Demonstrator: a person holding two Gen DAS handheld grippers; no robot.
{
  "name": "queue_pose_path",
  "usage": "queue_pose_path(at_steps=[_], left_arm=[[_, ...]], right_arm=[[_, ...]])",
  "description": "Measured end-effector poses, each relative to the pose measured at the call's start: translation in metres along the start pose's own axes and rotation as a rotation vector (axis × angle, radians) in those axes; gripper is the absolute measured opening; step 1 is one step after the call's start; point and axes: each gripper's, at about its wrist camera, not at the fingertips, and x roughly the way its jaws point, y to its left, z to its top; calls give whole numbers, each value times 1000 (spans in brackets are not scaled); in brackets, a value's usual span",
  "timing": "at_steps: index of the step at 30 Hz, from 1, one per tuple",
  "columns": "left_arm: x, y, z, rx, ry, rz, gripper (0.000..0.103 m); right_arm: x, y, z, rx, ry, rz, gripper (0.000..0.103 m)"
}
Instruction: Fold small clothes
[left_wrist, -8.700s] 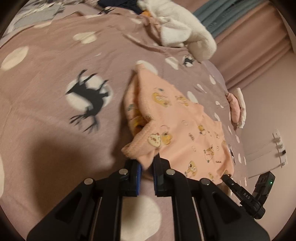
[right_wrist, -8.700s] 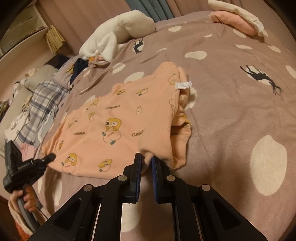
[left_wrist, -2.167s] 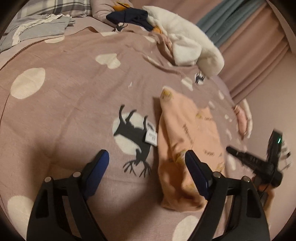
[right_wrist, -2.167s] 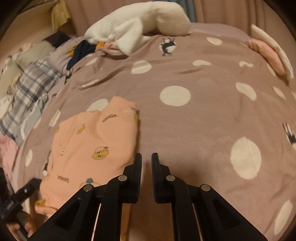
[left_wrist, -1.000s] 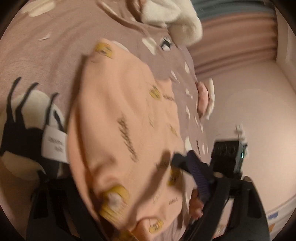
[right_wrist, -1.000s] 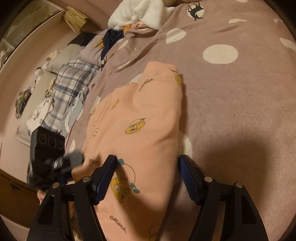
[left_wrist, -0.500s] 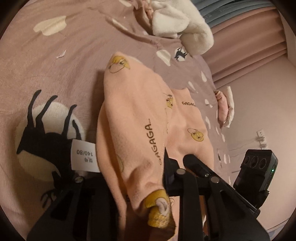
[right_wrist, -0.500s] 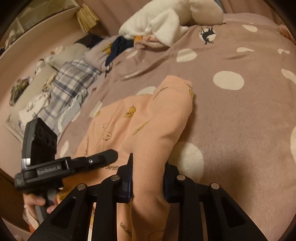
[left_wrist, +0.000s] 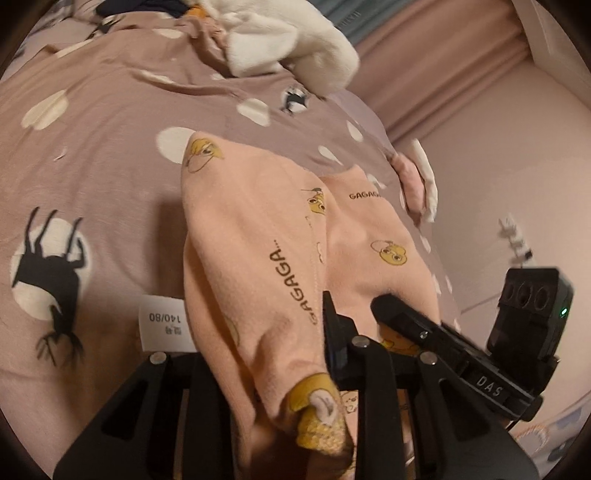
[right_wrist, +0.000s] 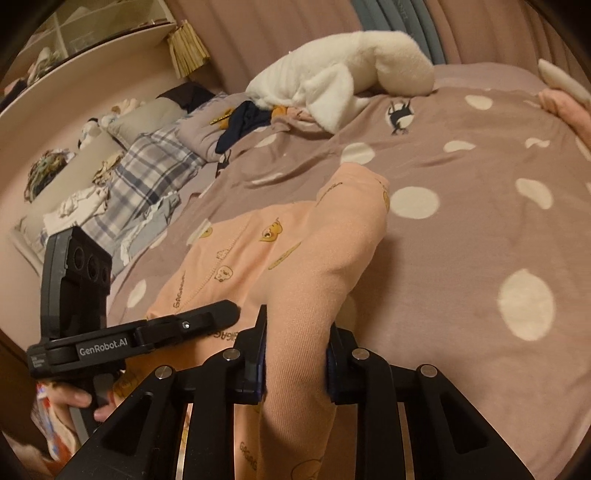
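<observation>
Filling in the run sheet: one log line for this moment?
step: lifting near end for fold | left gripper: shut on peach garment | right gripper: shut on peach garment | surface: spotted bedspread

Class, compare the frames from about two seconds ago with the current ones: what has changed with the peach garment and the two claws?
Both claws closed: the left claw and right claw now each grip the near end of the peach garment and have lifted it off the dotted blanket. The garment's far end and the white plush stayed put.

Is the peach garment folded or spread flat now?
Folded: the peach garment lies doubled into a narrow strip, its near end pinched in both grippers.
</observation>
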Motion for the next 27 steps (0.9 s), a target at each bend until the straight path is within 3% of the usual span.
queue_pose_path(at_steps=[10,19,23,25,27], left_arm=[[61,-15,-23,80,88,97,26],[67,-9,-19,65,100,79,30],[63,-14,-20,101,91,139,46],[58,-20,-21,139,81,218,61],[54,-23,-22,176,61,321,87]], right_arm=[[14,-30,-20,36,96,-116,26],[25,-38,-27,64,123,-132,27],[23,-44,-32,108,127,-150,39],[20,-46,-34,135,135,-157,52],[15,-47,-36,158,154,-161,60]])
